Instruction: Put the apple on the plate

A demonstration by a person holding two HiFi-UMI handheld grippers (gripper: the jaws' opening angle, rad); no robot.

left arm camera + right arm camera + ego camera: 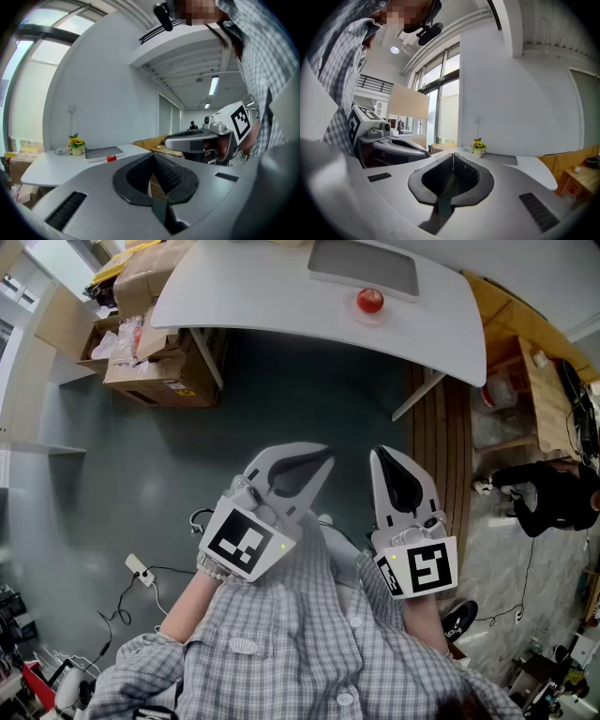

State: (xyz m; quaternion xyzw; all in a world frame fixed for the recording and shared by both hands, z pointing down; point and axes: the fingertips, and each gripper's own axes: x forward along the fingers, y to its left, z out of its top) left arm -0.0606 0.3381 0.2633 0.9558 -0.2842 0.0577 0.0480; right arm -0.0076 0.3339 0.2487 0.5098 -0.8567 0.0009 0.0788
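A red apple (370, 301) sits far ahead on the white table (281, 296), on what looks like a pale round plate (356, 315), just in front of a grey flat pad (366, 266). The left gripper view shows the apple (111, 158) small and distant. Both grippers are held close to the person's chest, well short of the table. My left gripper (327, 455) is shut with nothing in it; its pads meet (153, 157). Beside it my right gripper (377, 453) is also shut and empty, jaws together (453, 155).
Cardboard boxes (155, 352) stand under the table's left end. A small pot of yellow flowers (75, 143) is on the table's far side. Wooden planks (450, 427) and a person in black (544, 498) are at the right. Cables (141, 573) lie on the floor at the left.
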